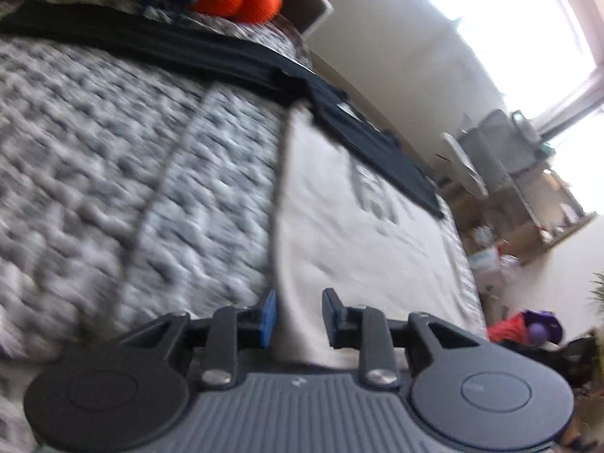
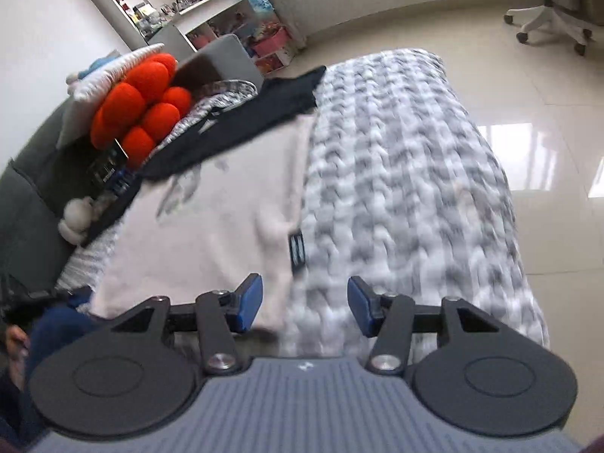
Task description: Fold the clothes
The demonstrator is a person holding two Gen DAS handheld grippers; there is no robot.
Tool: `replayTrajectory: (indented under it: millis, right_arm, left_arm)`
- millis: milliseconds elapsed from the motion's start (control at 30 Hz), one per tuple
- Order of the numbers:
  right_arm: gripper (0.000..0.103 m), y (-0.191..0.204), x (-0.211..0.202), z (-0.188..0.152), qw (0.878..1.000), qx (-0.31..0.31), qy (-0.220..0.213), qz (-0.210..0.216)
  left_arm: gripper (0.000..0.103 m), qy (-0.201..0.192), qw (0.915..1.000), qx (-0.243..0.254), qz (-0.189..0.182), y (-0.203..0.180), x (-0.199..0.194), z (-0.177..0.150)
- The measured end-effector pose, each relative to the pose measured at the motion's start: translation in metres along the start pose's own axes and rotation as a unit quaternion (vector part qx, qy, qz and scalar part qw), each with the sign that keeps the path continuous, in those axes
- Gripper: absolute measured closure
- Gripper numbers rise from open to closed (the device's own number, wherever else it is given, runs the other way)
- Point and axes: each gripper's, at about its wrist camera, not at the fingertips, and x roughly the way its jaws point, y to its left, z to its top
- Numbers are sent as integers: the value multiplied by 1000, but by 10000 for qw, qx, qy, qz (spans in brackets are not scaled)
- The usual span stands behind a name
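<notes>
Your left gripper (image 1: 298, 317) has its jaws parted, straddling the near edge of the cream-white printed fabric garment (image 1: 339, 234), not yet pinched. It lies flat on the grey chunky-knit blanket (image 1: 94, 173), long axis running straight ahead. Your right gripper (image 2: 304, 304) gapes wide, empty, the garment's corner just left of centre.

Count, ref = knit blanket (image 2: 396, 173):
- Garments on it: 2. 1 cream top (image 2: 211, 222) w/ faint print, 1 dark navy piece (image 2: 241, 128) overlapping cream's far edge.
- Orange knot cushion (image 2: 143, 105): 1, beyond blanket's far end.
- White pom-pom toy (image 2: 75, 219): 1, beside blanket edge.
- Office chair (image 2: 551, 19): 1, on floor well past blanket.
- My grippers: 2.
</notes>
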Motion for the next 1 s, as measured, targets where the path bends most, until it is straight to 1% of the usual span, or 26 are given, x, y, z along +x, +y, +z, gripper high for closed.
replayTrajectory:
  millis: [33, 133, 200, 233, 267, 300, 333, 367, 433, 567, 700, 833, 1000]
  right_arm:
    - [49, 2, 4, -4, 10000, -19, -34, 21]
    - [49, 11, 14, -12, 9996, -142, -128, 222]
    - [49, 16, 30, -13, 9997, -184, -37, 153]
    - [54, 17, 34, -14, 9997, -182, -49, 134]
    - [65, 18, 38, -14, 9998, -179, -61, 114]
    - [74, 19, 41, -14, 9998, -180, -71, 90]
    - [90, 23, 45, -15, 9998, -211, -65, 19]
    - [92, 26, 47, -17, 9997, -250, -63, -53]
    - [95, 30, 43, -19, 9988, -414, -125, -214]
    - [96, 28, 21, -17, 9976, -438, -335, -423]
    - [97, 39, -9, -12, 9948, -708, -529, -500]
    - [97, 39, -7, -16, 9912, -974, -373, -815]
    - [97, 28, 14, -26, 9844, -1215, -79, -1274]
  left_arm:
    - [72, 44, 10000, 6, -22, -2, 2, -2]
    - [69, 109, 9999, 86, 76, -8, 6, -6]
    - [67, 160, 9997, 112, 163, -10, 9, -9]
    - [67, 189, 9995, 117, 229, -10, 11, -9]
    - [69, 199, 9993, 139, 266, -11, 12, -11]
    - [69, 202, 9991, 185, 310, -13, 14, -12]
    - [77, 192, 9988, 269, 362, -16, 15, -13]
    - [91, 195, 9984, 348, 406, -19, 17, -14]
    - [96, 214, 9978, 403, 489, -22, 18, -16]
    - [98, 195, 9970, 449, 599, -26, 8, -15]
    - [98, 224, 9967, 592, 501, -34, -12, -18]
    - [98, 308, 9964, 694, 389, -40, -16, -28]
    - [98, 531, 9953, 584, 561, -27, 6, -37]
